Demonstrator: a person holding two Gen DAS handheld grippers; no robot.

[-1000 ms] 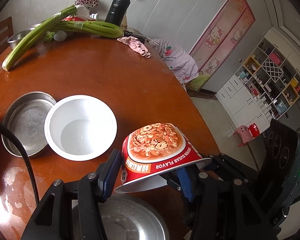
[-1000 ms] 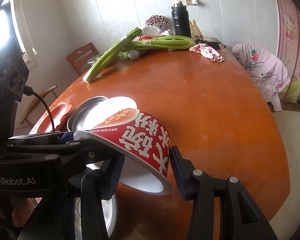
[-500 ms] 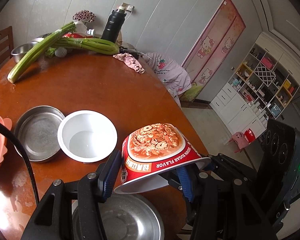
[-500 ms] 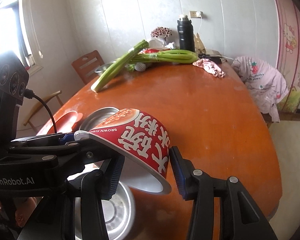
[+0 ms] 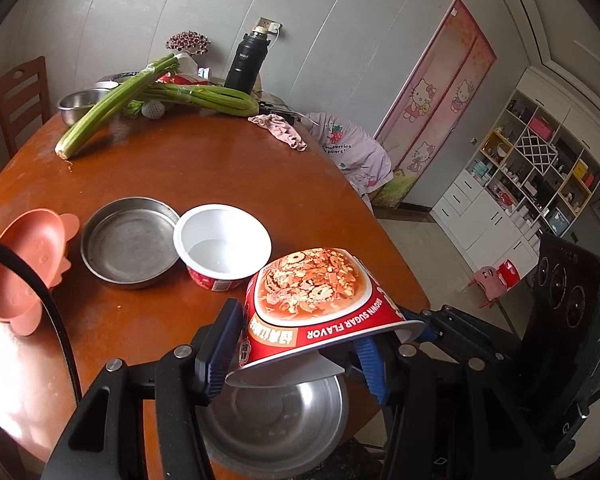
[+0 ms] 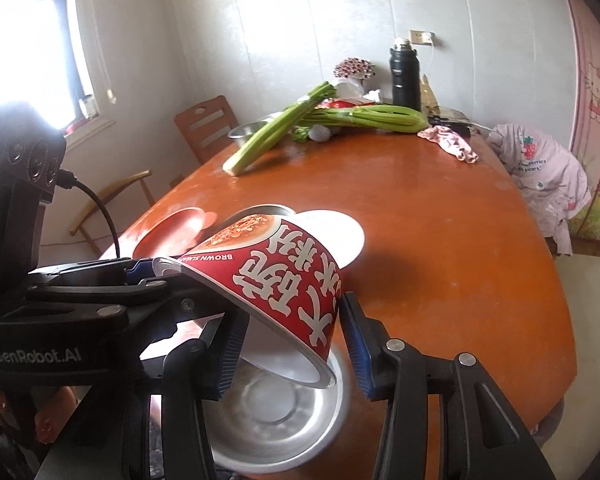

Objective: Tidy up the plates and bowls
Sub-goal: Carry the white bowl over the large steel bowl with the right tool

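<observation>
Bowl stack-up on round orange table [image 5: 204, 168], listed left to right in the left wrist view:

- pink dish [image 5: 24, 264], at the left table edge, tilted
- flat steel pan [image 5: 130, 240], just beside the dish, open side up
- open paper bowl [image 5: 222, 240], white inside, red outside, upright, rim touching the pan's rim
- red paper bowl [image 5: 316, 300], off the table and tipped mouth-down toward the camera. It has a food photo on its wall, white "BROWN SUGAR FLAVOR" lettering near the rim and a white inside. The right wrist view shows big white Chinese characters on the wall.
- steel bowl [image 5: 276, 420], directly under the red bowl at the near table edge, open side up, partly hidden by it

Left gripper [image 5: 296, 354]: fingers wide, straddling the red bowl. The left blue pad is pressed on the wall and the right pad is tucked under the rim, so it is grasping the bowl. From the right wrist view it comes in level from the left and meets the rim.

Right gripper [image 6: 292, 344]: fingers also wide, on either side of the same bowl near its base. The left pad is hidden behind the wall and the right pad is just beside the base corner. Can't tell if it clamps or only brackets. The two grippers cross at roughly a right angle.
</observation>
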